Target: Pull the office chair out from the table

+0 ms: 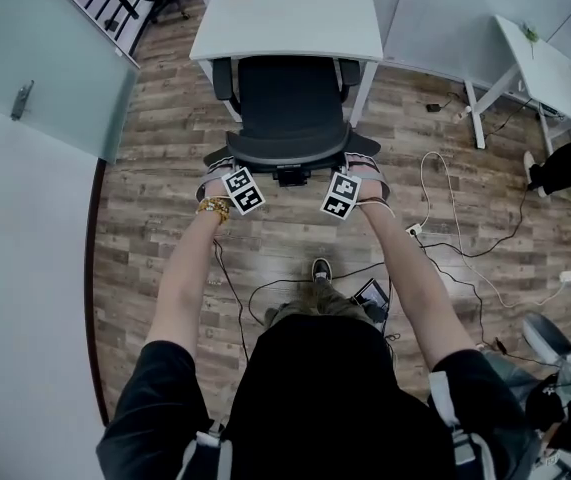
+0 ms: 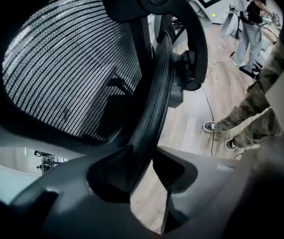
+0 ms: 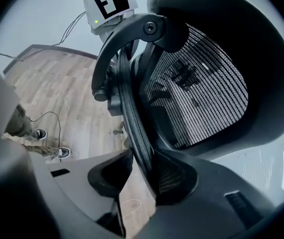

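A black mesh office chair [image 1: 290, 108] stands tucked under the white table [image 1: 295, 18], its back toward me. My left gripper [image 1: 223, 162] holds the left end of the backrest's top rim, and my right gripper [image 1: 360, 162] holds the right end. In the left gripper view the dark rim [image 2: 154, 98] runs down between the jaws of the left gripper [image 2: 149, 168], and both pads press on it. The right gripper view shows the same rim [image 3: 132, 113] clamped in the right gripper [image 3: 137, 176], with the mesh [image 3: 201, 83] beside it.
Cables [image 1: 445, 228] trail over the wood floor behind the chair and to the right. A second white table [image 1: 545, 68] stands at the far right, a glass partition [image 1: 35, 78] on the left. My shoe [image 1: 321, 268] is just behind the chair. A person's legs [image 2: 246, 123] stand nearby.
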`<act>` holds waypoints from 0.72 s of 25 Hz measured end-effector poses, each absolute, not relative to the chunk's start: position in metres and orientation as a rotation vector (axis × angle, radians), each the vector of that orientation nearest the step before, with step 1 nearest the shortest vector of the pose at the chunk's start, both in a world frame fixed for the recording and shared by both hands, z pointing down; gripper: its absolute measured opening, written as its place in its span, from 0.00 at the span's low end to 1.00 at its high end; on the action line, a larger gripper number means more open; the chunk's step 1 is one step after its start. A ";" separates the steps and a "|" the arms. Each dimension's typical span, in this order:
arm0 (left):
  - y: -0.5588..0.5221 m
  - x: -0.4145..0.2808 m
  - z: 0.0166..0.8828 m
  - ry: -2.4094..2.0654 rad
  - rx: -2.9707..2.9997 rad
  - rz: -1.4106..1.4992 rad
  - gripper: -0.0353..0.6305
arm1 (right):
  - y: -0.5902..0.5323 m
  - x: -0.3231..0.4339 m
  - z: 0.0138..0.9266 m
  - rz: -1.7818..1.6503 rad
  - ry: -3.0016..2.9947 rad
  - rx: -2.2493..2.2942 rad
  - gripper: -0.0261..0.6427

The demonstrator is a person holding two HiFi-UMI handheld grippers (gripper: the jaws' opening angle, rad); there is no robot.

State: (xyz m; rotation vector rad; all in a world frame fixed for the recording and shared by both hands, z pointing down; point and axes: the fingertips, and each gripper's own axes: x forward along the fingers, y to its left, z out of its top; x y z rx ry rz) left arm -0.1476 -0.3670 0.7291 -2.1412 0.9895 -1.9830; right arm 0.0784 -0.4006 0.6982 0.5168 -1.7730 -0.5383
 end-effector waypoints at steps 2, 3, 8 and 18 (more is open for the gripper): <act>-0.361 -0.149 0.729 0.986 -2.141 -1.980 0.26 | -0.395 0.077 0.698 -0.523 -1.769 0.520 0.22; -0.358 -0.149 0.729 0.982 -2.140 -1.978 0.26 | -0.391 0.076 0.699 -0.514 -1.765 0.520 0.22; -0.350 -0.152 0.728 0.973 -2.118 -1.943 0.26 | -0.380 0.073 0.698 -0.492 -1.767 0.519 0.21; -0.334 -0.160 0.728 0.972 -2.087 -1.921 0.27 | -0.361 0.065 0.697 -0.472 -1.761 0.578 0.22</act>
